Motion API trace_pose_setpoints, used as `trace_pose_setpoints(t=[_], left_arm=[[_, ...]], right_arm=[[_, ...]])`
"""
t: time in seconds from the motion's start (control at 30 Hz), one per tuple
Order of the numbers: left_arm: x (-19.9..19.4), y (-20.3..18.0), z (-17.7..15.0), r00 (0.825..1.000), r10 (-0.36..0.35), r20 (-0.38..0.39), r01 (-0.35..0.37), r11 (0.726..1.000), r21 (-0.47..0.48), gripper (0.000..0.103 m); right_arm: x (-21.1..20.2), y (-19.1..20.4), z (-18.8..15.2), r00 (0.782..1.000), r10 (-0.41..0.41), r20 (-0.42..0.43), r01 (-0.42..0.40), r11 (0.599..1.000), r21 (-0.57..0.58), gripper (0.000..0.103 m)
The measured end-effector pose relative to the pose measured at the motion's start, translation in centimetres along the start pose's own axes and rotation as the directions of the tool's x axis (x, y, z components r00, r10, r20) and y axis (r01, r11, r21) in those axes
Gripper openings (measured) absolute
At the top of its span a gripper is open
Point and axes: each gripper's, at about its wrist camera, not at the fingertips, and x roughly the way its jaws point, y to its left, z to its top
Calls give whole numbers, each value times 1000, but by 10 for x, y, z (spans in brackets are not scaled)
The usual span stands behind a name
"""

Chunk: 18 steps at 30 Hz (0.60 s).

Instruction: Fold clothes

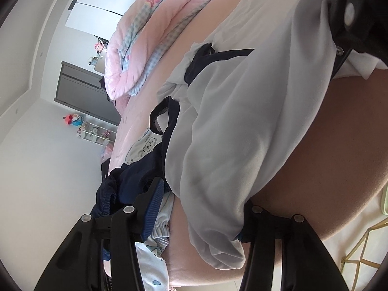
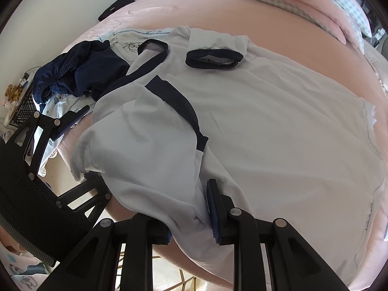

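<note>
My left gripper point(image 1: 196, 206) sits at the bed edge, jaws roughly half apart; the left blue ribbed pad point(image 1: 152, 208) is bare, nothing pressed against it; the opposite finger is buried behind a fold of the white shirt point(image 1: 242, 121), so I cannot tell whether that pad touches cloth. The shirt's folded side hangs between the two fingers, nearer the right one, apart from the left pad. Left of that pad, a navy garment point(image 1: 126, 181) lies bunched; below it, a pale printed garment point(image 1: 155, 266) with an elastic waist.

From the right wrist view, the left gripper point(image 2: 80, 150) shows at the far left, one finger above the shirt's edge and one below; the navy garment point(image 2: 80, 72) lies beyond it. The white shirt point(image 2: 266, 133) is spread flat on the pink bedsheet point(image 2: 266, 36), navy-trimmed sleeves point(image 2: 211, 59) towards the far side, one side flap folded over. My right gripper point(image 2: 191, 215) has narrow jaws pinching the shirt's near hem; cloth bunches between the blue pads point(image 2: 214, 208) and drapes over the left finger. Far right, a pink and blue-check quilt point(image 2: 327, 7) is heaped.
</note>
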Motion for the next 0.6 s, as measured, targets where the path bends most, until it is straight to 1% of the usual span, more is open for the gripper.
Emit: trace_pose_setpoints(t=[0.07, 0.1, 0.13, 0.17, 0.27, 0.3, 0.37, 0.43, 0.5, 0.53, 0.57, 0.6], left_arm=[[-2, -1, -1, 999, 41, 20, -42, 999, 27, 60], [-3, -2, -1, 996, 75, 38, -77, 996, 44, 64], [-4, -3, -2, 992, 107, 61, -111, 992, 63, 71], [-5, -4, -2, 987, 138, 84, -145, 986, 81, 75], [-12, -12, -5, 964, 206, 166, -232, 959, 159, 76], [-15, -17, -7, 953, 224, 204, -263, 945, 194, 76], [-22, -29, -10, 924, 252, 288, -332, 902, 274, 76], [-27, -38, -14, 897, 253, 364, -380, 861, 338, 75], [-30, -41, -18, 885, 229, 406, -391, 839, 379, 73], [-30, -41, -19, 886, 210, 413, -382, 836, 393, 70], [-30, -41, -20, 891, 189, 413, -366, 837, 406, 66], [-29, -39, -20, 903, 161, 398, -335, 844, 418, 62]], right_arm=[[0, 0, -1, 1000, -5, -4, 5, 1000, -8, 23], [0, 1, -1, 1000, -7, -8, 7, 1000, -15, 23], [0, 1, -2, 1000, -5, -15, 5, 1000, -22, 23], [1, 1, -2, 1000, -3, -24, 2, 1000, -30, 23], [3, 3, -3, 998, -17, -53, 13, 997, -79, 23], [2, 4, -3, 998, -19, -53, 14, 995, -96, 23], [-3, 4, -1, 999, -8, -44, 3, 994, -107, 23], [-7, 2, 1, 1000, -11, -29, 8, 994, -108, 23], [-10, -1, 4, 1000, -7, -26, 4, 995, -104, 23], [-11, -2, 6, 1000, -7, -26, 4, 995, -102, 23], [-12, -2, 7, 1000, -8, -28, 5, 995, -103, 23], [-12, -2, 7, 999, -11, -31, 7, 994, -108, 23]])
